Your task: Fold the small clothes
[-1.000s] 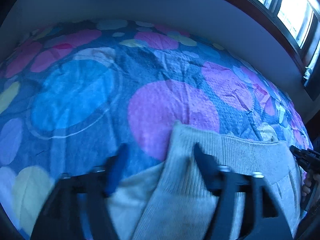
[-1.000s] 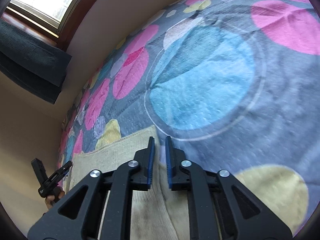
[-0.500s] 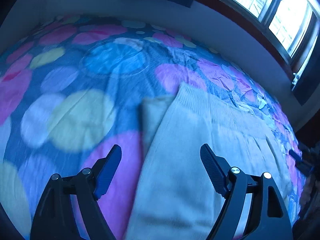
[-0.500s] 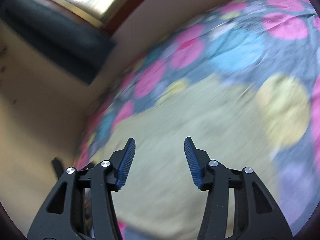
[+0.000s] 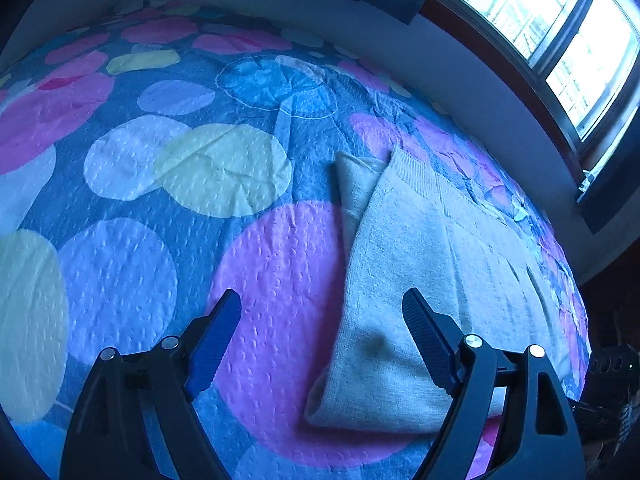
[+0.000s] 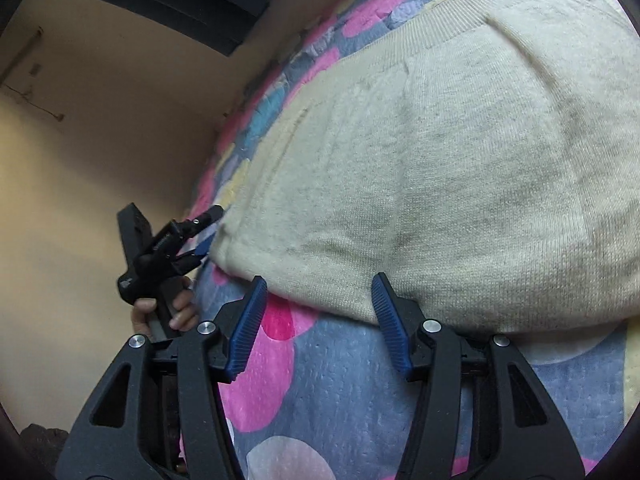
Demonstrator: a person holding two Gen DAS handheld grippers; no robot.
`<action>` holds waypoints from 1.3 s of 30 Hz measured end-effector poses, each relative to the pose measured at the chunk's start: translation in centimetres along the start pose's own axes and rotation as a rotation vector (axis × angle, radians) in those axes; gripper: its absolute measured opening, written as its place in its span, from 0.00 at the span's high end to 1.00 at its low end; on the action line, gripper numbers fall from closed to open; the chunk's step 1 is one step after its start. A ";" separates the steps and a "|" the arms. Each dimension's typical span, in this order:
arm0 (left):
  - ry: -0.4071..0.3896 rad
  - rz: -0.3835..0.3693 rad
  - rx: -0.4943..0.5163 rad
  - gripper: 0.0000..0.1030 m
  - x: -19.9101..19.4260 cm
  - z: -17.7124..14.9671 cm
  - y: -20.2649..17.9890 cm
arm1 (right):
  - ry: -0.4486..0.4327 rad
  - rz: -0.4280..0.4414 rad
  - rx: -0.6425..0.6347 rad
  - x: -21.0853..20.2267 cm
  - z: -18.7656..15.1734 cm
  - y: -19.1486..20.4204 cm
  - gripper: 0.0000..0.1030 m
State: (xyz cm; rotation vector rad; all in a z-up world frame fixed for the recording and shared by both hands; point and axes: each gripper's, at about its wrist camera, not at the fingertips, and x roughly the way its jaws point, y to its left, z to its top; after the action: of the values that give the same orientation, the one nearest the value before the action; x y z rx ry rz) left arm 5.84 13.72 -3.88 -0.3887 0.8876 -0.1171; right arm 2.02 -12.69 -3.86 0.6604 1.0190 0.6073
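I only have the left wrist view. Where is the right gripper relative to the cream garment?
Observer: The right gripper is at the near folded edge of the cream garment, jaws open, gripping nothing.
Operator: Is the left gripper visible from there?
Observer: Yes, the left gripper is by the garment's far corner, handle in a hand.
Operator: What's beyond it?
Observer: A bare tan wall.

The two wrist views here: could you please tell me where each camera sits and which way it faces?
Left wrist: on the left tool, open, looking along the bedspread toward the window; cream knit garment ahead-right.
Right wrist: on the right tool, open, low at the garment's near edge; the hand holding the left tool shows.
Shared: garment and bedspread.
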 end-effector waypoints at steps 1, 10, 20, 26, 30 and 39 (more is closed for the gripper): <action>0.002 -0.005 0.004 0.21 0.1 0.0 0.0 | -0.004 -0.002 -0.011 0.0 -0.2 0.1 0.48; 0.099 -0.213 0.026 0.21 2.8 2.5 0.9 | -0.030 -0.003 -0.049 -0.2 -1.3 1.1 0.47; 0.197 -0.385 0.032 0.21 7.6 6.7 0.2 | -0.036 0.010 -0.052 -1.0 -1.5 0.3 0.47; 0.218 -0.365 0.108 0.25 7.6 6.6 -1.5 | -0.037 0.013 -0.053 -1.0 -1.5 0.3 0.47; 0.228 -0.404 0.090 0.26 7.5 6.7 -0.6 | -0.038 0.017 -0.050 -1.0 -1.5 0.3 0.47; 0.264 -0.403 0.092 0.44 8.9 6.8 -1.9 | -0.041 0.025 -0.053 -0.9 -1.5 0.3 0.46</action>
State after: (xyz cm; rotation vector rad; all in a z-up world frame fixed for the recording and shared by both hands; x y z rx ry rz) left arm 16.81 11.62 -5.80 -0.4695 1.0505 -0.5889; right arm 0.31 -12.78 -3.66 0.6376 0.9552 0.6383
